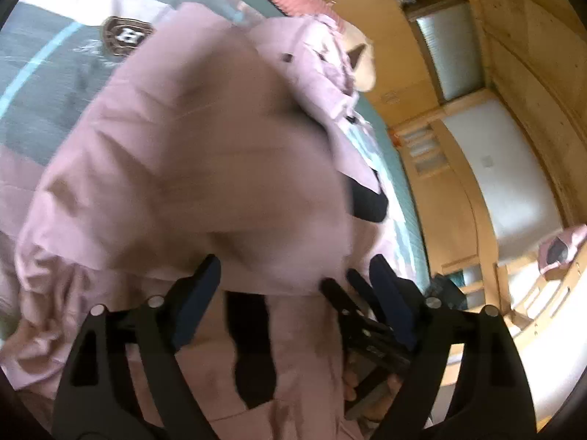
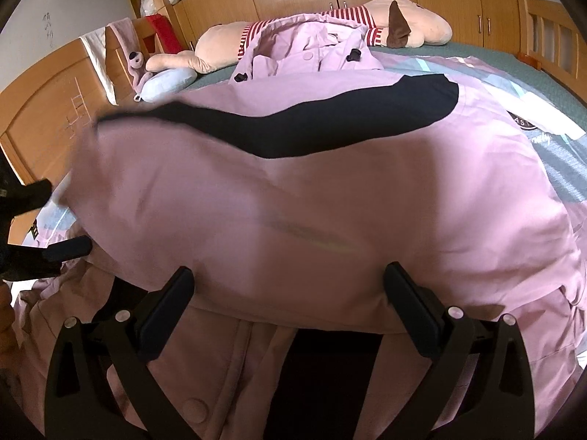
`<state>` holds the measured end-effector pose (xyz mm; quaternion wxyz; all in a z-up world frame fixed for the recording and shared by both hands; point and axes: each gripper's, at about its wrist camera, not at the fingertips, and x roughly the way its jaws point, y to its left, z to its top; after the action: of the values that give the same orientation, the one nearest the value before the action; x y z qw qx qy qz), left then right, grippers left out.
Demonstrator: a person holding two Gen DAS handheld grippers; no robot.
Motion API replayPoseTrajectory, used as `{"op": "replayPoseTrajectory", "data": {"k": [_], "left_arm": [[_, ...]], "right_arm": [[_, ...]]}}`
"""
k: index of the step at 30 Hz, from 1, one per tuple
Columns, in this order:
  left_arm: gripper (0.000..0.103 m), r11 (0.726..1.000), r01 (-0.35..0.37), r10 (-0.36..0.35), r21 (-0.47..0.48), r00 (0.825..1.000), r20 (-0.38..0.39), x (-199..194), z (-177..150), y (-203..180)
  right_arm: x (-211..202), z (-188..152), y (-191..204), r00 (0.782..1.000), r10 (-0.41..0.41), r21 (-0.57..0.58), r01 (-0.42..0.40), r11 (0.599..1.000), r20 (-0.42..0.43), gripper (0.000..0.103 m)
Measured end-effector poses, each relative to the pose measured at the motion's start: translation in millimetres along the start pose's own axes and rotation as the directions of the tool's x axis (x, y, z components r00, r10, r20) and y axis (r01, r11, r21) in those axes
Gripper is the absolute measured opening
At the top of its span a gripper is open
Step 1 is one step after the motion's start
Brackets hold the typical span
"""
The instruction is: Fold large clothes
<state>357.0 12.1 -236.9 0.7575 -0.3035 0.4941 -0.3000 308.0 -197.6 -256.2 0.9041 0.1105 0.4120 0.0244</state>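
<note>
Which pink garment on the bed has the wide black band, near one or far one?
The near pink coat, right ahead of the right gripper, carries the wide black band. The far pink coat by the plush toy shows only small dark toggles.

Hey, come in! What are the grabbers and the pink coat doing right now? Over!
Left gripper open, right gripper open, neither pinching cloth. Pink coat folded over on the bed. Plush toy beyond, not blocking.
</note>
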Motion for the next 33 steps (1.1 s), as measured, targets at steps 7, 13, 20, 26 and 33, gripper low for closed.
{"op": "replayPoseTrajectory", "data": {"k": [7,13,20,26,33], "left_arm": [[0.097,0.985,-0.167,0.171,-0.043,0.98,0.103,-1.6,3.1,10.6],[0.035,0.972,-0.234,0.234,-0.017,0.968,0.088,3.5,11.3,18.6],[0.024,0.966,-0.259,0.255,0.023,0.961,0.104,2.1,8.9,5.5],[0.024,0.954,-0.29,0.28,0.082,0.953,0.114,-7.7,0.4,-4.8],[0.024,0.949,-0.269,0.25,0.163,0.959,0.131,-10.4,-4.3,-26.4]], "right_arm": [[0.5,-0.4,0.6,1.0,-0.005,-0.004,0.005,1.0,-0.001,0.102],[1.2,-1.4,1.7,1.0,-0.015,-0.012,0.015,1.0,-0.003,0.102],[1.2,0.0,2.0,1.0,-0.017,-0.007,0.017,1.0,-0.007,0.102],[-25.1,-0.3,-9.2,0.948,0.316,0.258,-0.293,0.921,-0.049,0.102],[-12.7,0.8,-38.0,0.936,0.345,0.502,-0.264,0.824,-0.074,0.095]]}}
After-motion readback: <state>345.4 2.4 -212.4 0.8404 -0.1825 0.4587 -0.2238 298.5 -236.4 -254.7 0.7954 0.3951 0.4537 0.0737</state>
